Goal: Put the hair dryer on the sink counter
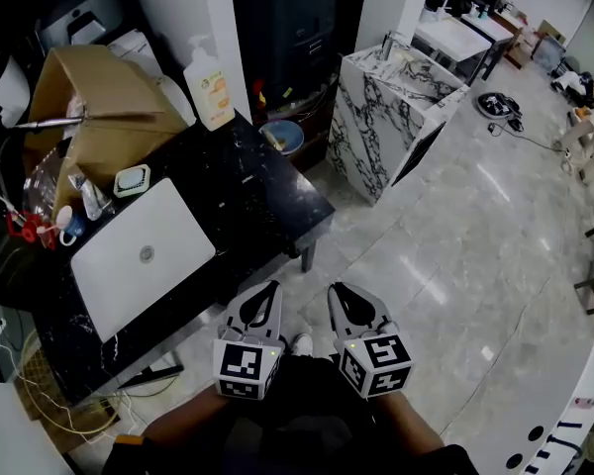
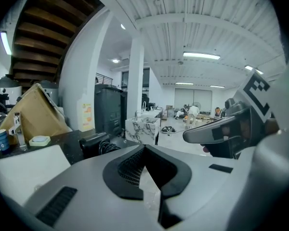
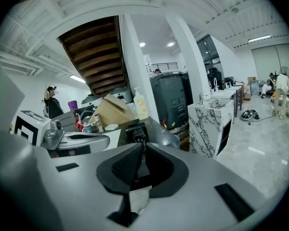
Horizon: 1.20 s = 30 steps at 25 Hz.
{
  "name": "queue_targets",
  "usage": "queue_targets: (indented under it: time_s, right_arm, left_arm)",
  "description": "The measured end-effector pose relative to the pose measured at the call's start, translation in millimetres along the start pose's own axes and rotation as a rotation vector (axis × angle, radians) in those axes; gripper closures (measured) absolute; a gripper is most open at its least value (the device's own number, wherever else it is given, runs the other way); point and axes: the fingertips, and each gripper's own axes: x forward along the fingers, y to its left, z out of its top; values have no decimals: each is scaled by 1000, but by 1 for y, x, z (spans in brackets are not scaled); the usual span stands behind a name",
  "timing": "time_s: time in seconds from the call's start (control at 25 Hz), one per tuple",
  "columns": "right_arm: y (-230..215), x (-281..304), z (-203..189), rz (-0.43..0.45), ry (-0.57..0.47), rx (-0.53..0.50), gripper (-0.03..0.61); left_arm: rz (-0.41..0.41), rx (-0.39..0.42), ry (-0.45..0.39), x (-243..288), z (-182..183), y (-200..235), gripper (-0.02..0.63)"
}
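The hair dryer (image 2: 94, 143) is black with a coiled cord and lies on the near end of a black marble table (image 1: 267, 206); the right gripper view shows the hair dryer (image 3: 135, 131) just beyond the jaws. A white marble sink counter (image 1: 401, 92) with a faucet stands across the floor to the right. My left gripper (image 1: 269, 290) and right gripper (image 1: 339, 292) hang side by side close to my body, over the floor short of the table's corner. Both are shut with nothing between the pads.
On the table lie a white laptop (image 1: 144, 255), a cardboard box (image 1: 99, 107), a soap bottle (image 1: 208, 82) and small clutter at the left. A blue bowl (image 1: 282, 137) sits on the floor between table and counter. Cables lie at the lower left, and a curved white counter (image 1: 564, 414) stands at the lower right.
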Motion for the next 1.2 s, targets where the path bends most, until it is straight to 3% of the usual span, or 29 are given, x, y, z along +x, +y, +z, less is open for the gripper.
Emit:
queue_targets:
  time_s: [0.32, 0.64, 0.88, 1.2]
  right_arm:
    - [26, -5, -7, -21, -8, 14, 543]
    - [95, -16, -27, -59, -3, 14, 549]
    - [129, -31, -69, -106, 49, 34, 549]
    - [161, -62, -89, -123, 13, 43, 555]
  left_arm:
    - [14, -10, -5, -32, -2, 19, 606]
    - [11, -33, -8, -99, -23, 46, 606]
    - [-26, -48, -10, -139, -44, 46, 605]
    - [-75, -30, -23, -169, -66, 33, 606]
